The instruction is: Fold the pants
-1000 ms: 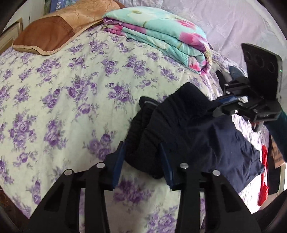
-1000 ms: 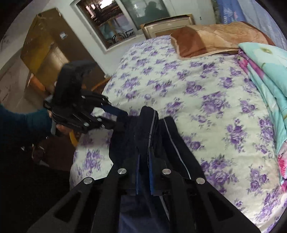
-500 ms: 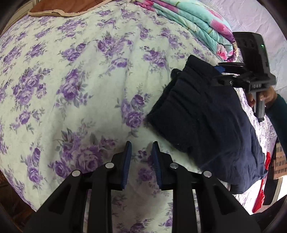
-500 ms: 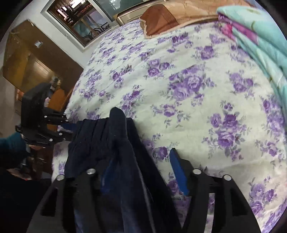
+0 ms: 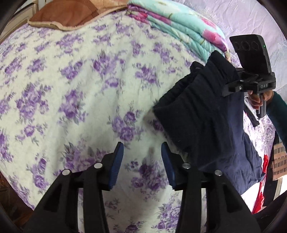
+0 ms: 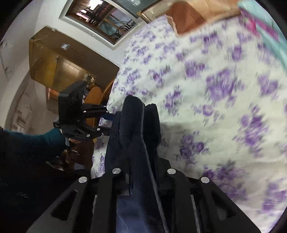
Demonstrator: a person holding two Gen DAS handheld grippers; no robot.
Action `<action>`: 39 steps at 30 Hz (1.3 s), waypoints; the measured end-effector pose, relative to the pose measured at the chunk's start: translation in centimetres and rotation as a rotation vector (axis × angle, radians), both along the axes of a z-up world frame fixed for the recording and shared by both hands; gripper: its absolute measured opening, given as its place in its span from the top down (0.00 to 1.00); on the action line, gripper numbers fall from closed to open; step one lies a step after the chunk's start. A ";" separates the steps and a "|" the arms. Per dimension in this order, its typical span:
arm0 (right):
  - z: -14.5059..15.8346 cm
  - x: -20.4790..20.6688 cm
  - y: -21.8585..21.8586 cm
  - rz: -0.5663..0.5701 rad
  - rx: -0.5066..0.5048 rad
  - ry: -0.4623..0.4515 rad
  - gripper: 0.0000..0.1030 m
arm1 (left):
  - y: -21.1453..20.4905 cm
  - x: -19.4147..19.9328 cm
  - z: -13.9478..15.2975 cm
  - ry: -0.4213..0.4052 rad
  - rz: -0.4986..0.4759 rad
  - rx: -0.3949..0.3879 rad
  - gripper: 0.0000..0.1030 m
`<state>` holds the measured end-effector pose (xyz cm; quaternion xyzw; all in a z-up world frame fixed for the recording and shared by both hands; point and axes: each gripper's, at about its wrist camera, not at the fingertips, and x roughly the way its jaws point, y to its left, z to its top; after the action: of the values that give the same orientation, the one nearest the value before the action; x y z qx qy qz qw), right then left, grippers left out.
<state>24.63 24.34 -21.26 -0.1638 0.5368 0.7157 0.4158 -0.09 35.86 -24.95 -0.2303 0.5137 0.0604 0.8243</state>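
The dark navy pants (image 5: pixel 211 114) are bunched and lifted at the right edge of the bed, hanging from my right gripper (image 5: pixel 231 84). In the right wrist view the pants (image 6: pixel 136 136) run up between that gripper's fingers, which are shut on the cloth. My left gripper (image 5: pixel 141 159) is open and empty, low over the bedsheet just left of the pants' lower corner. It also shows in the right wrist view (image 6: pixel 107 123), close beside the hanging cloth; whether it touches is unclear.
The bed has a white sheet with purple flowers (image 5: pixel 75 93). A folded teal floral quilt (image 5: pixel 181 25) and a brown pillow (image 5: pixel 68 14) lie at the far end. A wooden cabinet (image 6: pixel 59 59) and round wooden furniture stand beside the bed. Red cloth (image 5: pixel 263 175) hangs at the right.
My left gripper let go of the pants, closed partway, and is now open again near them. My right gripper opened briefly, then shut on the pants and lifted them.
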 end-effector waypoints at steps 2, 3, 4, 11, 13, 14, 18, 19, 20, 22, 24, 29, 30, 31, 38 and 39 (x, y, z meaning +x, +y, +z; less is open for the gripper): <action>0.9 0.9 0.1 -0.037 0.017 -0.064 0.84 | 0.0 0.1 0.9 -0.025 0.006 0.011 0.58; 0.8 1.4 0.3 -0.067 0.019 -0.087 0.84 | -0.2 0.1 1.3 -0.037 0.002 0.016 0.58; 0.6 1.8 0.5 -0.092 0.017 -0.121 0.84 | -0.5 0.2 1.6 -0.046 -0.005 0.023 0.57; -3.9 3.2 0.4 -0.360 -0.150 -0.316 0.45 | -5.9 5.0 4.8 -0.136 -0.172 0.062 0.49; -1.5 4.3 -3.1 -0.499 -0.138 -0.293 0.39 | -8.2 7.1 5.5 -0.165 -0.242 0.073 0.46; -0.1 4.4 -5.3 -0.533 -0.115 -0.276 0.39 | -9.3 8.0 5.6 -0.176 -0.280 0.084 0.46; 3.2 1.9 -17.1 -0.667 -0.078 -0.317 0.28 | -11.3 10.7 3.5 -0.116 -0.346 0.117 0.46; 3.1 0.8 -20.7 -0.692 -0.081 -0.284 0.26 | -11.3 11.0 2.6 -0.078 -0.343 0.143 0.46; 2.6 0.2 -24.1 -0.726 -0.092 -0.243 0.24 | -11.2 11.3 1.8 -0.037 -0.328 0.175 0.46; 0.1 -1.6 -31.3 -0.848 -0.140 -0.145 0.24 | -10.6 11.5 0.3 0.016 -0.327 0.179 0.47; -3.6 -3.9 -37.8 -0.983 -0.294 -0.104 0.24 | -10.6 11.3 0.3 0.038 -0.313 0.186 0.48; -2.7 -10.0 -53.4 -1.370 -0.241 -0.088 0.32 | -12.8 9.4 4.2 0.015 -0.299 0.205 0.45; -1.3 -11.5 -56.4 -1.456 -0.180 -0.111 0.26 | -14.2 8.8 5.3 -0.012 -0.325 0.192 0.43; -0.1 -12.9 -59.4 -1.529 -0.128 -0.148 0.25 | -16.0 8.2 6.2 -0.030 -0.358 0.184 0.38; 1.2 -17.1 -70.4 -1.678 -0.196 -0.375 0.24 | -27.9 5.7 2.6 0.069 -0.593 0.290 0.33; 0.7 -16.5 -70.3 -1.651 -0.222 -0.394 0.27 | -28.5 5.9 0.6 0.141 -0.604 0.352 0.33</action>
<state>8.11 -45.99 -20.54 0.1187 0.4689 0.0853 0.8711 5.82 7.39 -24.37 0.0825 0.5958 -0.0828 0.7946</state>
